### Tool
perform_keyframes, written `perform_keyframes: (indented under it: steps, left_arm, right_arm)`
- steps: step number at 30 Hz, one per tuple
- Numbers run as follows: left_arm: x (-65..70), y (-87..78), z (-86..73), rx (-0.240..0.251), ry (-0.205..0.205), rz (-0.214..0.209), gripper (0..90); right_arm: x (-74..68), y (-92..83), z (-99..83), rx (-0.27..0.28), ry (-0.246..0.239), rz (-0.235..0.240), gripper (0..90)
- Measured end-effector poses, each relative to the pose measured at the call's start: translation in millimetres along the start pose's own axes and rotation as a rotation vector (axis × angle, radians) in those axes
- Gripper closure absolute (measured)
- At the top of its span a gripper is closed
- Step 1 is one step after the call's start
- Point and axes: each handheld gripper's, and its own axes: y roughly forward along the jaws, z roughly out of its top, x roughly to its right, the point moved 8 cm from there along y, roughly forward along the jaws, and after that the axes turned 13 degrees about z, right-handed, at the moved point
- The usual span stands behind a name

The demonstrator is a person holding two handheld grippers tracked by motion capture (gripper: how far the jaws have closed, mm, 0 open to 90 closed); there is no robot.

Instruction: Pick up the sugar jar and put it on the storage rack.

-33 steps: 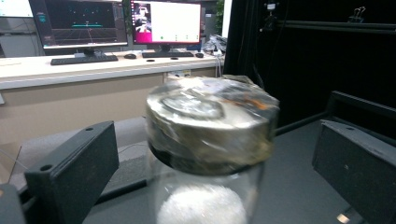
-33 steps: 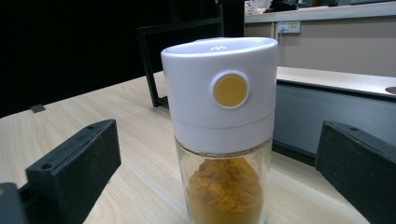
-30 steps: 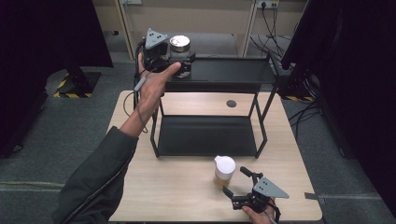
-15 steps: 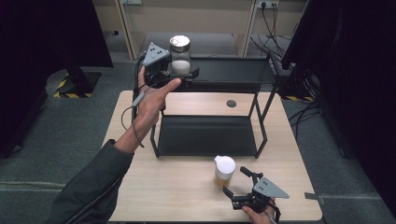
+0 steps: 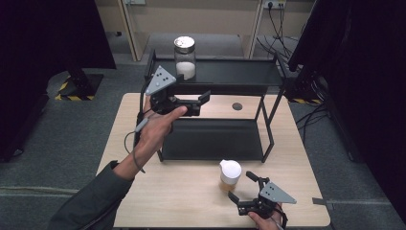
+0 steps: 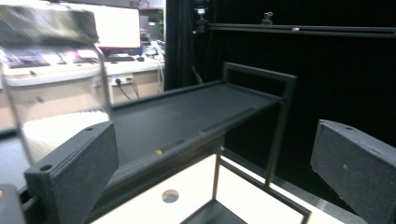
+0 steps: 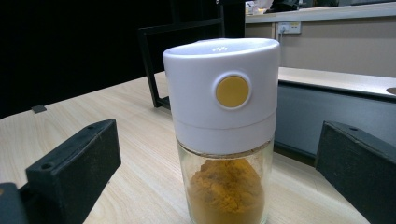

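A glass jar (image 5: 184,57) with a metal lid and white powder stands upright on the left end of the black rack's top shelf (image 5: 230,72). My left gripper (image 5: 200,104) hangs open in front of and below that shelf, apart from the jar. In the left gripper view the jar (image 6: 51,79) is blurred at the left, beyond the left jaw, and nothing lies between the jaws. A spice jar (image 5: 230,173) with a white cap and orange powder stands on the table. My right gripper (image 5: 242,186) is open just in front of it. The spice jar (image 7: 224,126) stands between the wide jaws, untouched.
The two-tier black rack (image 5: 213,139) takes up the table's middle and back. A round hole (image 5: 237,106) is in the tabletop under the top shelf. Bare wood table (image 5: 172,196) lies at the front left. Dark curtains flank both sides.
My left gripper has let go of the glass jar on the top shelf and drawn back toward the person and lower. The right gripper and spice jar have not moved.
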Motion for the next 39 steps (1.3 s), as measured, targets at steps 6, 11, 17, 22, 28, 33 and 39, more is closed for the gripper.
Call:
perform_keyframes:
  steps: [6, 11, 17, 22, 28, 33, 39]
  left_arm:
    - [7.2, -7.8, -15.9, -0.006, -0.01, -0.052, 0.1]
    - [13.6, -15.6, -31.7, -0.003, -0.01, -0.099, 0.1]
    - [19.5, -25.4, -53.6, 0.002, -0.022, -0.14, 0.1]
    - [23.2, -32.9, -70.6, 0.001, -0.025, -0.167, 0.1]
    - [23.3, -37.5, -91.0, 0.002, -0.016, -0.175, 0.1]
    - [23.1, -40.6, -112.0, -0.012, -0.021, -0.185, 0.1]
    - [25.2, -47.2, -133.6, -0.018, -0.009, -0.195, 0.1]
  right_arm:
    - [0.0, 0.0, 0.1, 0.0, 0.0, 0.0, 0.5]
    - [-0.1, -0.1, 0.2, 0.001, 0.0, 0.001, 0.5]
    - [-0.2, 0.1, 0.1, 0.0, 0.0, 0.002, 0.5]
    - [-0.2, 0.3, 0.1, 0.0, -0.001, 0.003, 0.5]
    - [-0.4, 0.4, 0.1, -0.001, 0.001, 0.004, 0.5]
    - [-0.3, 0.4, 0.0, -0.002, 0.0, 0.003, 0.5]
    - [-0.4, 1.0, -0.2, -0.003, 0.001, 0.004, 0.5]
